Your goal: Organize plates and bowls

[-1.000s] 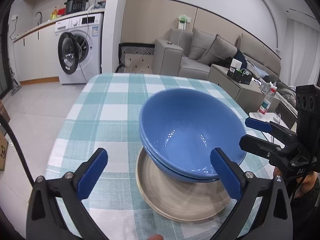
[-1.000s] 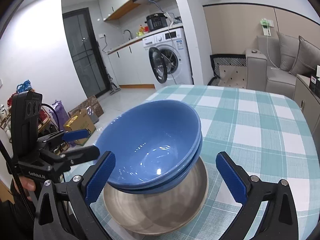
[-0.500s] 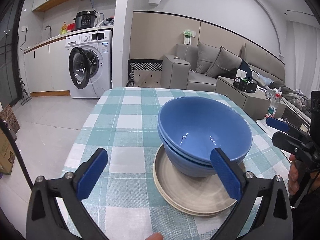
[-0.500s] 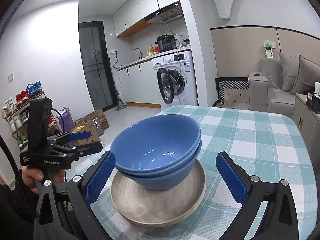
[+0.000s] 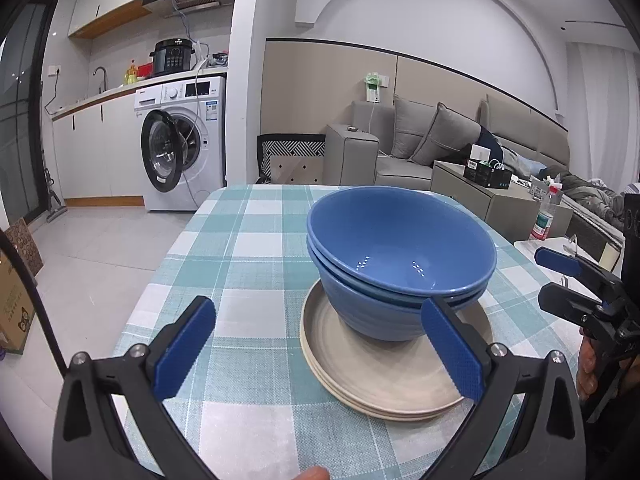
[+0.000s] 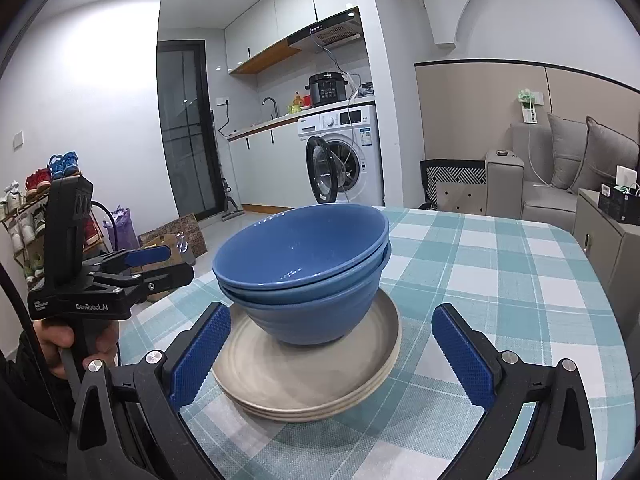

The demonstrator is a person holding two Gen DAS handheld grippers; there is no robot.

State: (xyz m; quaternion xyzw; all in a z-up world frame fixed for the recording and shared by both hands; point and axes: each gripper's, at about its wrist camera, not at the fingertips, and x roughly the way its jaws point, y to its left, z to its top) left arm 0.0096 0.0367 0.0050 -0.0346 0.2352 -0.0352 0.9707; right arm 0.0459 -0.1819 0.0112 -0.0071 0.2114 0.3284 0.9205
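Observation:
Two nested blue bowls [image 5: 400, 256] [image 6: 304, 264] stand on a stack of beige plates [image 5: 384, 376] [image 6: 304, 376] on the checked tablecloth [image 5: 248, 240] [image 6: 500, 264]. My left gripper [image 5: 316, 352] is open, pulled back from the stack, with nothing between its blue pads. My right gripper [image 6: 332, 352] is open too, facing the stack from the opposite side, also holding nothing. In each wrist view the other gripper shows from the side, the left gripper [image 6: 156, 264] at the left edge, the right gripper [image 5: 560, 280] at the right edge, each in a hand.
The table's far end runs toward a washing machine [image 5: 184, 148] [image 6: 344, 156] and a grey sofa [image 5: 432, 152] [image 6: 560, 176]. A low cabinet [image 5: 492, 196] with a bottle [image 5: 542, 216] stands beside the table. Cardboard boxes [image 6: 172, 236] lie on the floor.
Both grippers have drawn back and lowered, so the bowls and plates look smaller and are seen more from the side. The stack itself has not moved.

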